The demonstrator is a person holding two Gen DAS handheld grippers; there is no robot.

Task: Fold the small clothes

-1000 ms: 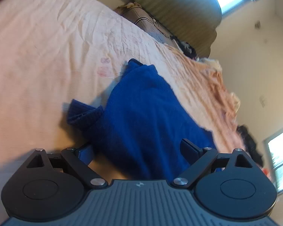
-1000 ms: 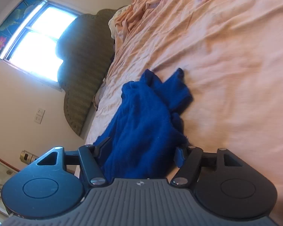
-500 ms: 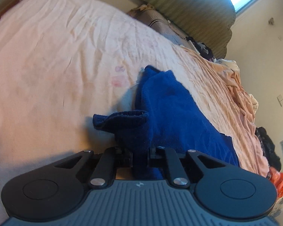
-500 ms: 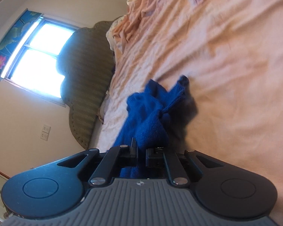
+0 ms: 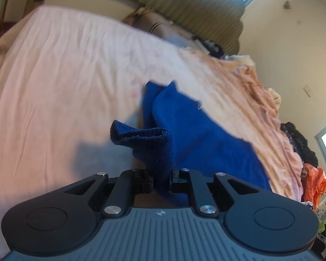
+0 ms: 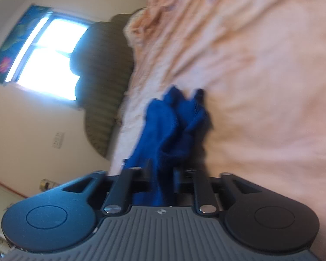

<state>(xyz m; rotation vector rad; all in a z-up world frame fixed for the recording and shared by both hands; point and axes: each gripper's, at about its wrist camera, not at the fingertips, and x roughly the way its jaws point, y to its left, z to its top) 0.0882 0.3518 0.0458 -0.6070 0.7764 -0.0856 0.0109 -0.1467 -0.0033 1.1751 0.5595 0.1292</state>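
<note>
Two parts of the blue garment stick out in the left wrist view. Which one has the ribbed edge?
The cuff-like end nearest the left tongs, jutting leftward with a ribbed, open rim. The farther peak of the blue garment looks plain.

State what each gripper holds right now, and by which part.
Both hold the blue knit garment. The left gripper pinches it just below a ribbed cuff-like edge. The right gripper clamps a bunched fold; which part cannot be told.

A home bedroom: a wide bed [image 5: 54,82] under a wrinkled pinkish sheet, with a padded, striped headboard [image 5: 184,2] against the cream wall; a bright window [image 6: 47,54] beside it; a wall socket [image 6: 58,140] below. Clothes [image 5: 300,143] lie heaped at the bed's far edge.
</note>
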